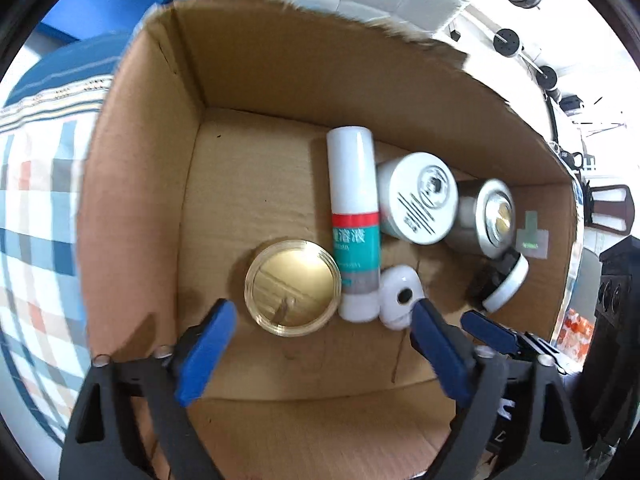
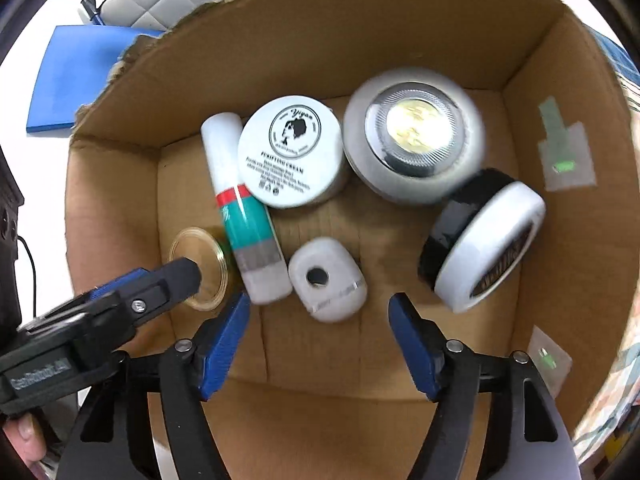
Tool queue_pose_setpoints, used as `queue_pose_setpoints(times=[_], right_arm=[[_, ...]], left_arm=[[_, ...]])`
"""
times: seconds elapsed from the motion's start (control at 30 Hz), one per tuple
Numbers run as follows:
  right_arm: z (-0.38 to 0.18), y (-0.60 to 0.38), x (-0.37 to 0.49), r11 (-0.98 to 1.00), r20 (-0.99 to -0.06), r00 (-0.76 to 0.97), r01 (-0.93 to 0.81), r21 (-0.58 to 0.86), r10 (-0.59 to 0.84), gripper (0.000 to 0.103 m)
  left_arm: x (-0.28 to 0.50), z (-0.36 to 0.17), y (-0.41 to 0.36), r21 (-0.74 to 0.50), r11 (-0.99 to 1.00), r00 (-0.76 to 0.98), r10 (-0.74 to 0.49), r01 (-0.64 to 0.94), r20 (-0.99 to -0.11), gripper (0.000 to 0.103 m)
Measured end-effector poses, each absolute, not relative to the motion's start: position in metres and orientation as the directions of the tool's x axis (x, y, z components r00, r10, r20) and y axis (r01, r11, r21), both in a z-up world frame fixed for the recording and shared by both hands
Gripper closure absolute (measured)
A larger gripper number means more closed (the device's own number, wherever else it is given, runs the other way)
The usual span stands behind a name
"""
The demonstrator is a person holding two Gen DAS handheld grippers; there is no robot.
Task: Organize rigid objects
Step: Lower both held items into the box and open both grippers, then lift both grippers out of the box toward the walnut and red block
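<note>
Both grippers hover over an open cardboard box (image 1: pixel 280 60) (image 2: pixel 400 20) holding several items. In the left wrist view: a gold-lidded clear jar (image 1: pixel 293 287), a white and teal tube (image 1: pixel 354 224) lying flat, a white cream jar (image 1: pixel 418 198), a silver jar with gold centre (image 1: pixel 494 218), a small white oval case (image 1: pixel 400 296), and a black and white tin (image 1: pixel 502 284). The right wrist view shows the same jar (image 2: pixel 198 268), tube (image 2: pixel 246 212), cream jar (image 2: pixel 290 150), silver jar (image 2: pixel 416 136), oval case (image 2: pixel 328 280) and tin (image 2: pixel 484 240). My left gripper (image 1: pixel 324 334) is open and empty above the gold jar. My right gripper (image 2: pixel 318 334) is open and empty above the oval case.
A plaid cloth (image 1: pixel 36 216) lies left of the box. A blue pad (image 2: pixel 80 76) lies behind it. The left gripper's body (image 2: pixel 100 316) intrudes at the right wrist view's lower left. Tape patches (image 2: pixel 566 152) stick to the box's right wall.
</note>
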State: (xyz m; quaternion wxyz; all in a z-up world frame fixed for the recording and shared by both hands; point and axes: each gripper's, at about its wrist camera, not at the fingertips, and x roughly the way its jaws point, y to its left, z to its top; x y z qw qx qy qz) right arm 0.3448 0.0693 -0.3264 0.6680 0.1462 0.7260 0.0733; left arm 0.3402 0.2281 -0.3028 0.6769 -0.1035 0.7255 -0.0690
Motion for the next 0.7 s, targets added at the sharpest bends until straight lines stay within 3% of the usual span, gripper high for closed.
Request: queue_pose_setpoints(times=[0.03, 0.1, 0.17, 0.23, 0.7], right_arm=[[-0.324, 0.072, 0.336, 0.952, -0.953, -0.066, 0.100, 0.290, 0.297, 0.022], [-0.318, 0.072, 0.327, 0.955, -0.956, -0.056, 0.080, 0.284, 0.289, 0.019], [-0.311, 0.072, 0.315, 0.961, -0.960, -0.055, 0.054, 0.272, 0.275, 0.006], [-0.305, 0.070, 0.302, 0.964, -0.964, -0.036, 0.042, 0.262, 0.263, 0.000], [-0.220, 0.050, 0.241, 0.977, -0.966, 0.151, -0.072, 0.200, 0.209, 0.000]], left_arm=[[0.335, -0.297, 0.226, -0.219, 0.975, -0.048, -0.221, -0.042, -0.974, 0.000], [0.325, -0.290, 0.221, -0.196, 0.981, -0.024, -0.196, -0.017, -0.980, 0.000], [0.310, -0.286, 0.218, -0.169, 0.986, -0.004, -0.169, -0.001, -0.986, 0.000], [0.306, -0.279, 0.214, -0.163, 0.987, 0.020, -0.163, 0.004, -0.986, 0.000], [0.234, -0.199, 0.204, -0.075, 0.997, 0.236, -0.071, -0.007, -0.969, 0.000]])
